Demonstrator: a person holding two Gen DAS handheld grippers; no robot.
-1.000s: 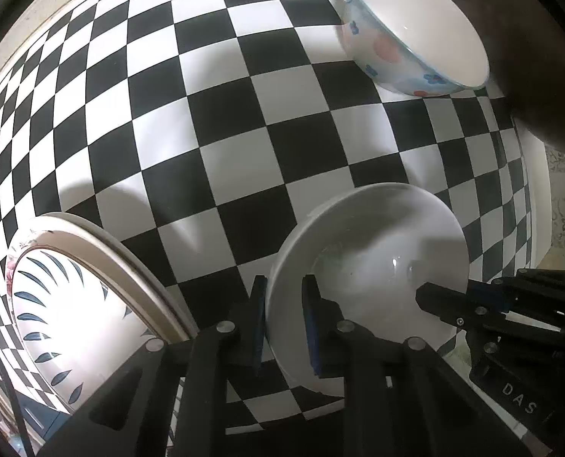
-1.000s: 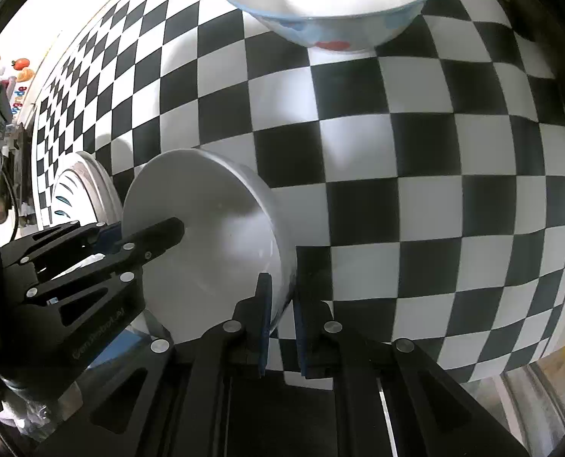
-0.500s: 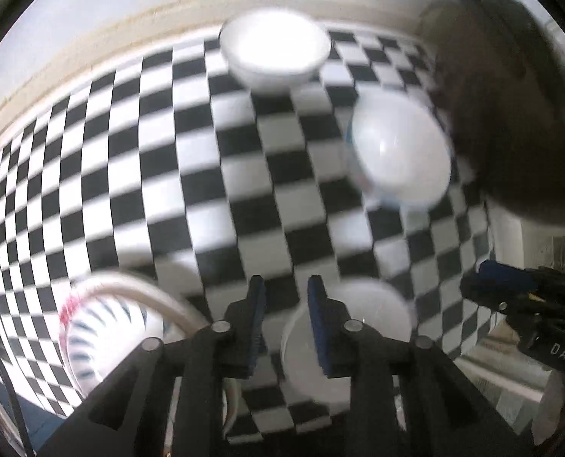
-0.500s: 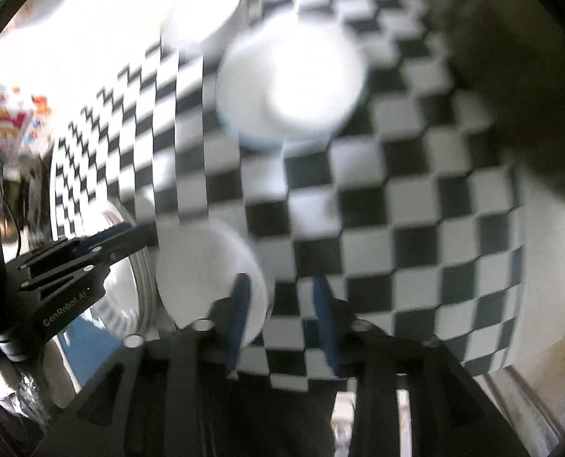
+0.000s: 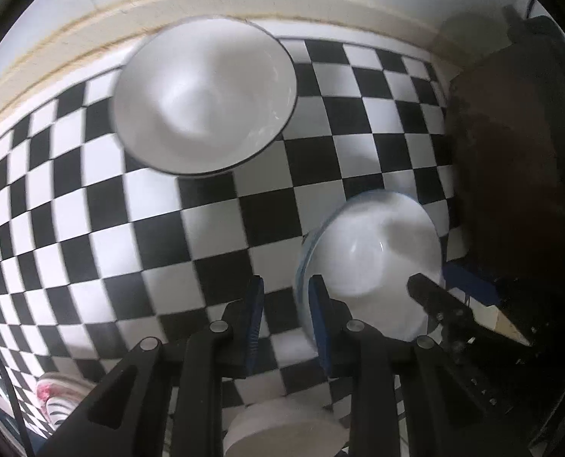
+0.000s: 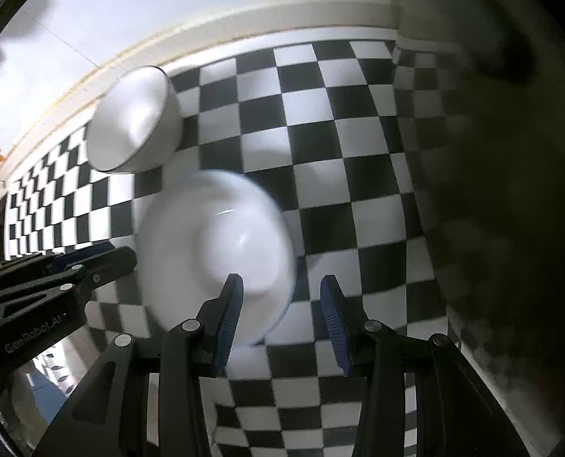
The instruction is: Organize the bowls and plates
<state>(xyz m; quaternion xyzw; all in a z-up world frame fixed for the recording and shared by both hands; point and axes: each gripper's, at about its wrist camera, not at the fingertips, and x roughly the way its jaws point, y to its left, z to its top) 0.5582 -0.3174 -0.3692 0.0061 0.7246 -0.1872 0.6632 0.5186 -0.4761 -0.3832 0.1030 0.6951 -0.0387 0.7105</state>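
Black-and-white checked cloth is covering the worktop [image 5: 214,228], and three bowls and one plate are showing on it across the two wrist views. The left tool [image 5: 284,318] is pointing steeply down with its blue pads a little apart, pinching nothing; bare cloth is showing in the gap. Just to the right of its right finger the blue-rimmed bowl [image 5: 370,262] is sitting on the cloth, blurred. Ahead and to the left the plain white bowl [image 5: 204,101] is standing near the pale back edge of the worktop. Directly below the left tool's frame a third white bowl [image 5: 282,434] is partly showing, and at the lower left the rim of a red-and-striped plate [image 5: 59,400] is peeking in. The right tool [image 6: 278,318] is pointing straight down, its jaws spread and holding nothing; the blue-rimmed bowl [image 6: 216,255] is lying under its left finger, its right edge reaching into the gap without touching the pads. The plain white bowl [image 6: 132,122] is standing ahead and to the left. A dark blurred mass [image 6: 511,209] is filling the right side of both views, crowding the bowls from that side.
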